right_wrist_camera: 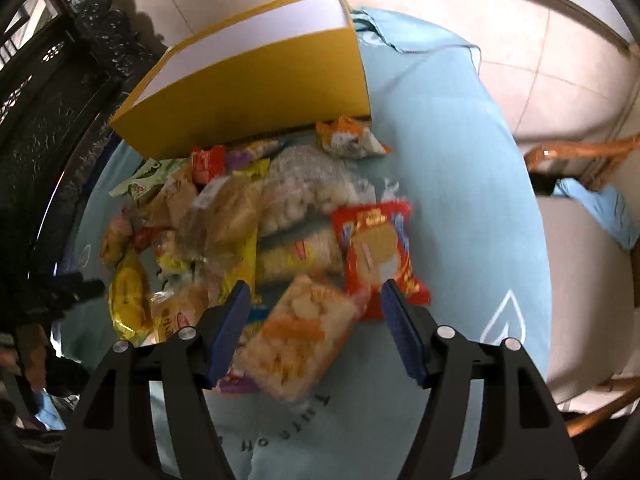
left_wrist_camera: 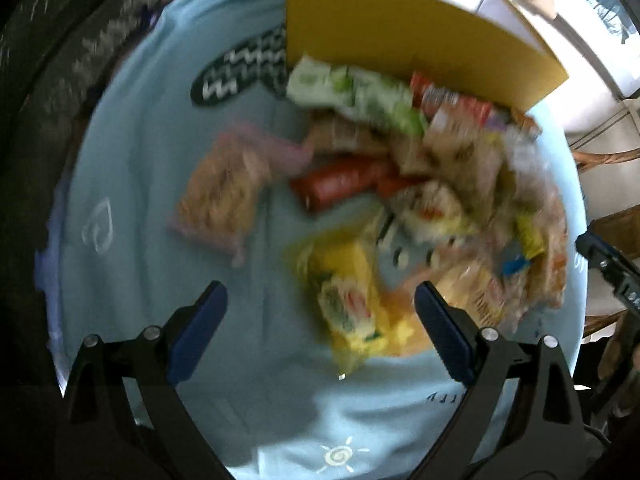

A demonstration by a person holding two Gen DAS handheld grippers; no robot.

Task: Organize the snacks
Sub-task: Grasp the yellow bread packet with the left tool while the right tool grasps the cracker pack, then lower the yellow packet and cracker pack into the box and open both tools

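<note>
A heap of snack packets lies on a round table under a light blue cloth (left_wrist_camera: 140, 168), in front of a yellow box (left_wrist_camera: 400, 36). In the blurred left wrist view my left gripper (left_wrist_camera: 320, 300) hangs open above a yellow packet (left_wrist_camera: 352, 308), its blue pads well apart from it. A pinkish cracker packet (left_wrist_camera: 220, 200) and a red stick packet (left_wrist_camera: 344, 184) lie beyond. My right gripper (right_wrist_camera: 316, 292) stands open over a clear packet of orange-and-white crackers (right_wrist_camera: 300, 340), pads not pressing on it. A red biscuit packet (right_wrist_camera: 380, 248) lies just beyond the right finger.
The yellow box (right_wrist_camera: 256, 92) stands open at the table's far side. A green packet (left_wrist_camera: 352, 96) lies against it. A dark patterned shape (left_wrist_camera: 240, 72) lies on the cloth. Dark carved furniture (right_wrist_camera: 48, 100) stands left, a wicker chair (right_wrist_camera: 580, 152) right, tiled floor (right_wrist_camera: 520, 40) beyond.
</note>
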